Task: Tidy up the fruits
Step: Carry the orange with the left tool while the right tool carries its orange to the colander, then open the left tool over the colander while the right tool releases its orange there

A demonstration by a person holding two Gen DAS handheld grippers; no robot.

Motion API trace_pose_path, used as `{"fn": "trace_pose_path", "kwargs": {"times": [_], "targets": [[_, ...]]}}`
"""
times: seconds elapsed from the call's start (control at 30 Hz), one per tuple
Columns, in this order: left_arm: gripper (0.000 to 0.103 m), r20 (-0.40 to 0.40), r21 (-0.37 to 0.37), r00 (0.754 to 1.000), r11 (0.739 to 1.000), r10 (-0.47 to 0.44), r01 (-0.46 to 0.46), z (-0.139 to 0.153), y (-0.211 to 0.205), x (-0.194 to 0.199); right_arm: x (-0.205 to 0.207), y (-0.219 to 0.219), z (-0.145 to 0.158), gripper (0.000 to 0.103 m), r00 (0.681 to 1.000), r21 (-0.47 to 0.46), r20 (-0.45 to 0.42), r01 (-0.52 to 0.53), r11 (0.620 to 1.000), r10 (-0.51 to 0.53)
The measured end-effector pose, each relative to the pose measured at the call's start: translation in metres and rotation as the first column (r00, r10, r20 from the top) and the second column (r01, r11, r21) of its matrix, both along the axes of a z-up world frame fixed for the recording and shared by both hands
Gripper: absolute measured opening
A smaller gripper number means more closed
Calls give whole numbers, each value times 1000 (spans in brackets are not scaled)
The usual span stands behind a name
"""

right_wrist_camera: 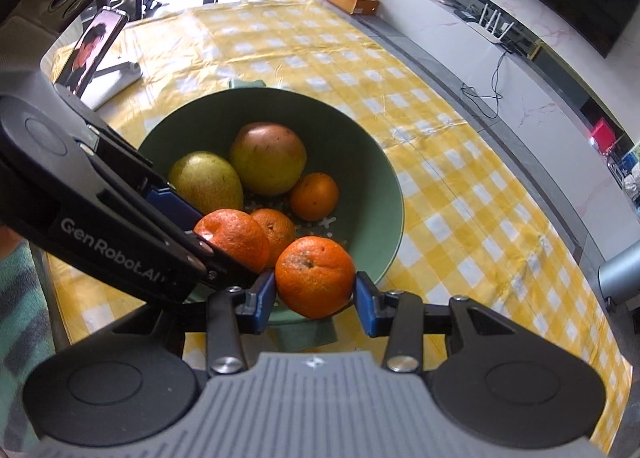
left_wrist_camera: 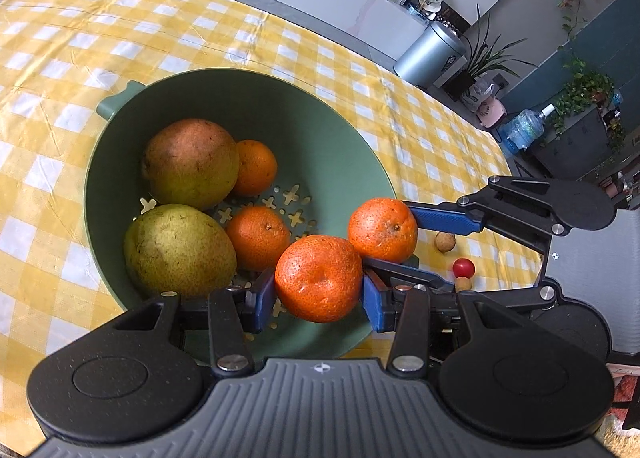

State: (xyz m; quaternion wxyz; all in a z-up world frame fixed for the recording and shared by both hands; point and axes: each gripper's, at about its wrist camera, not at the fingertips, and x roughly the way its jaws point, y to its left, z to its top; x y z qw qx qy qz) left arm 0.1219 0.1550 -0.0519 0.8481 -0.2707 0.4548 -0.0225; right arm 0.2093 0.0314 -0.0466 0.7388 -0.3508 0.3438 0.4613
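Observation:
A green colander bowl (left_wrist_camera: 320, 129) stands on the yellow checked tablecloth. It holds two big green-brown pears (left_wrist_camera: 190, 161) (left_wrist_camera: 178, 250) and two small oranges (left_wrist_camera: 256, 167) (left_wrist_camera: 258, 238). My left gripper (left_wrist_camera: 318, 298) is shut on an orange (left_wrist_camera: 318, 274) above the bowl's near rim. Beside it, my right gripper (left_wrist_camera: 390, 236) is shut on a second orange (left_wrist_camera: 382, 227) at the rim's right side. In the right wrist view the right gripper (right_wrist_camera: 316, 298) pinches its orange (right_wrist_camera: 314, 274) over the bowl (right_wrist_camera: 360, 145). The left gripper (right_wrist_camera: 228, 246) comes in from the left with its orange (right_wrist_camera: 232, 236).
A small tan fruit (left_wrist_camera: 445, 242), a cherry tomato (left_wrist_camera: 463, 268) and another tan piece (left_wrist_camera: 463, 284) lie on the cloth right of the bowl. A phone on a stand (right_wrist_camera: 94, 53) sits at the table's far left. A striped sleeve (right_wrist_camera: 20, 318) shows at the left edge.

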Motion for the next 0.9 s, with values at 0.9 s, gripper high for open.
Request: {"fn": "trace_pose_path", "kwargs": {"times": [0.9], "targets": [[69,41,9,999,1000,-16,16,3,1,-2,6,6,1,39,986,-85,33,-159,984,162]]}}
